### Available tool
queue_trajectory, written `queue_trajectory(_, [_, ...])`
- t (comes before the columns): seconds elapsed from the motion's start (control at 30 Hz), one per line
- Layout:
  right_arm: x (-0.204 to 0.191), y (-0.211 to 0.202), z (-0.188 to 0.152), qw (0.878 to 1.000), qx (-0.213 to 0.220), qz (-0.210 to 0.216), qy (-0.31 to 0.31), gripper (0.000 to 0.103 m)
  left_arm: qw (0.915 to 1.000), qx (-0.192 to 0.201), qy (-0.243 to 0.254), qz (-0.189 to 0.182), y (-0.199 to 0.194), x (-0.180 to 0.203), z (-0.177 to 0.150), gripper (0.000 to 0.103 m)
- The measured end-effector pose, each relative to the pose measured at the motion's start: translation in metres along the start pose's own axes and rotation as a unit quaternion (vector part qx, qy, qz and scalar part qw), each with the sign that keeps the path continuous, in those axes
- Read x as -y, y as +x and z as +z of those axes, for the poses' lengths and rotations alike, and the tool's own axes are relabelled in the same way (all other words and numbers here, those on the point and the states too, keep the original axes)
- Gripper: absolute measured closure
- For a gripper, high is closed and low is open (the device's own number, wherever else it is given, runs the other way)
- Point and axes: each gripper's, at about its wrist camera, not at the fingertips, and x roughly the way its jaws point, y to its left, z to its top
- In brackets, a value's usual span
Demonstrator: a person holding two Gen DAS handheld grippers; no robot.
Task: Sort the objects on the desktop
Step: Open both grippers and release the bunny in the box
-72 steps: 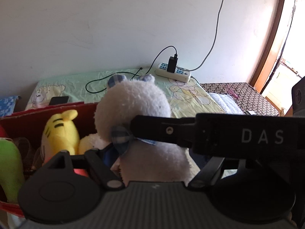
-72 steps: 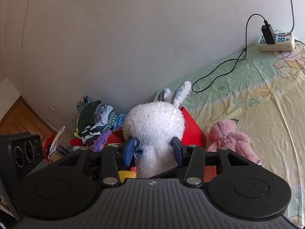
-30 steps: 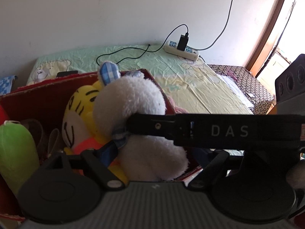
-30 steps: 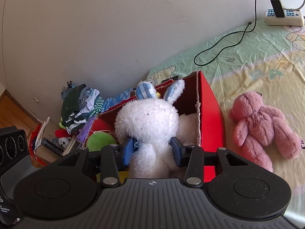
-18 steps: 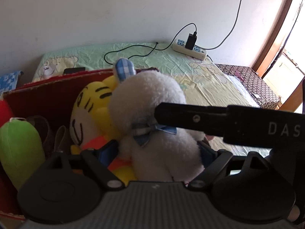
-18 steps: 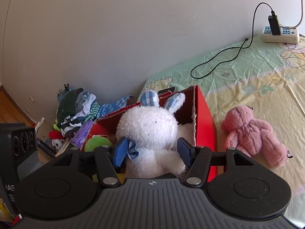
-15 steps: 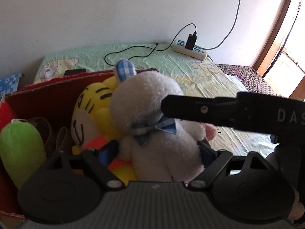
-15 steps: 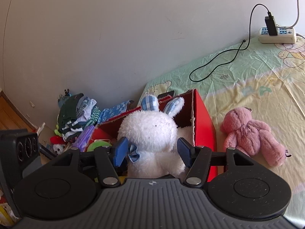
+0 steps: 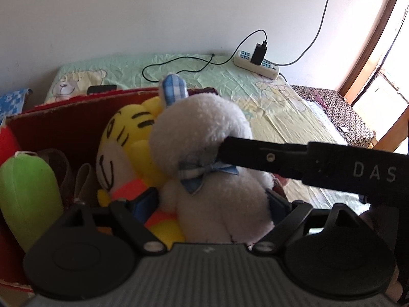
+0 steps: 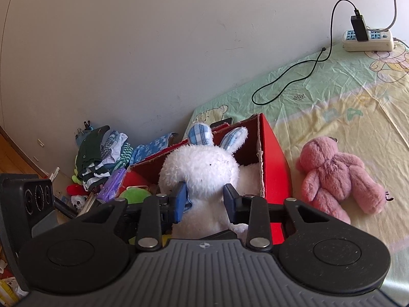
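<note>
Right gripper (image 10: 205,202) fingers parted, flanking the white rabbit plush (image 10: 202,174) at its neck, pads close against the fur; contact unclear. Left gripper (image 9: 212,200) spread wide either side of the rabbit's body, not squeezing. Rabbit sits in red cardboard box (image 10: 274,163) against yellow tiger plush (image 9: 122,151); green plush (image 9: 25,192) alongside. Pink bear (image 10: 337,176) lies on bedsheet (image 10: 332,97) beside box. "DAS" printed on right gripper's finger.

Black tongs (image 10: 204,203), blue pads (image 10: 181,200)
</note>
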Motion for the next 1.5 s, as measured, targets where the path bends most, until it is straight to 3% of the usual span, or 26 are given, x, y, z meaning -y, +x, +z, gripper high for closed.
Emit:
queue_trajectory(0.5, [-0.002, 0.013, -0.007, 1.0, 0.0, -0.006, -0.003, 0.068, 0.9987, -0.008, -0.035, -0.037, 0.006, -0.022, 0.0, 0.014])
queue_trajectory(1.2, [0.002, 0.012, -0.015, 1.0, 0.014, -0.015, 0.0, 0.066, 0.9995, -0.009, -0.01, -0.028, 0.012, -0.015, -0.002, 0.014])
queue_trajectory(1.3, [0.002, 0.01, -0.015, 1.0, 0.014, -0.018, 0.002, 0.06, 0.9995, -0.008, -0.009, -0.028, 0.011, -0.015, -0.003, 0.013])
queue_trajectory(1.5, [0.001, 0.006, -0.016, 1.0, 0.015, -0.023, 0.007, 0.059, 0.9996, -0.005, -0.006, -0.027, 0.011, -0.013, -0.004, 0.011])
